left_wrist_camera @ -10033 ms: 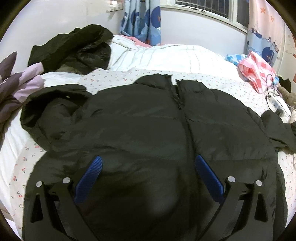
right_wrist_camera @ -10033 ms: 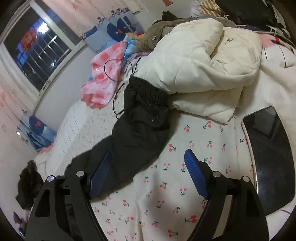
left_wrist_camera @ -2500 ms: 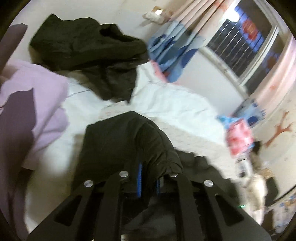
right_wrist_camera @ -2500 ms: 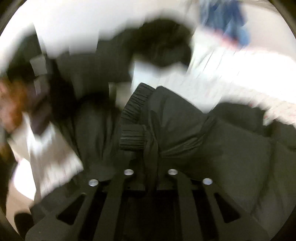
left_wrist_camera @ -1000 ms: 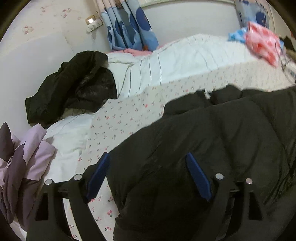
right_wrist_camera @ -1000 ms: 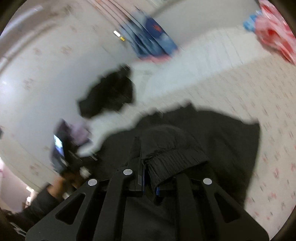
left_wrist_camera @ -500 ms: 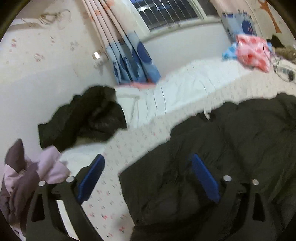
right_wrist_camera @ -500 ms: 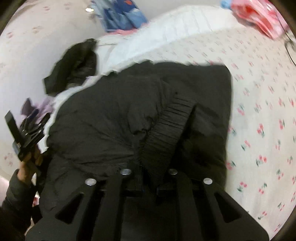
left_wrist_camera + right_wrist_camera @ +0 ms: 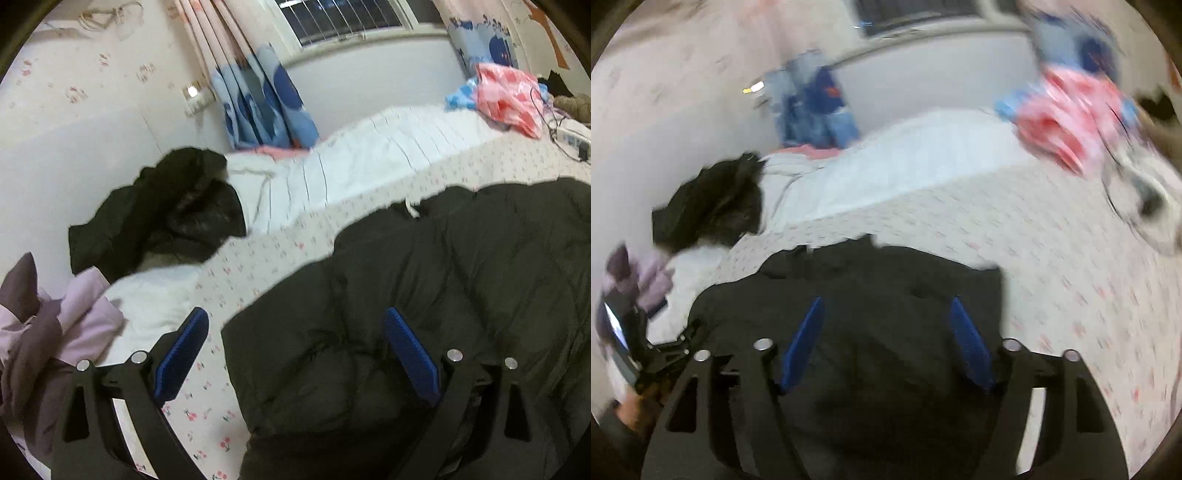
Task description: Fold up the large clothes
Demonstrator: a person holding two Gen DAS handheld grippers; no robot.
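Observation:
A large black puffer jacket [image 9: 424, 295] lies on the cherry-print bed sheet [image 9: 258, 258], its sides folded in so it forms a narrower block. My left gripper [image 9: 295, 354] is open and empty above the jacket's left edge. The right wrist view is blurred; the jacket [image 9: 886, 295] fills its lower middle. My right gripper [image 9: 886, 339] is open and empty just above the jacket. The left gripper [image 9: 661, 354] shows at the left edge of the right wrist view.
A second black coat [image 9: 159, 218] lies heaped at the wall beside a white striped quilt [image 9: 362, 162]. Lilac and purple clothes [image 9: 48, 332] lie at the left. A pink checked bag [image 9: 509, 96] and a power strip with cables [image 9: 569, 136] sit far right.
My right gripper has let go of the jacket's ribbed cuff, opened, and swung up. The sleeve now lies folded on the jacket. My left gripper stays open, lifting slightly.

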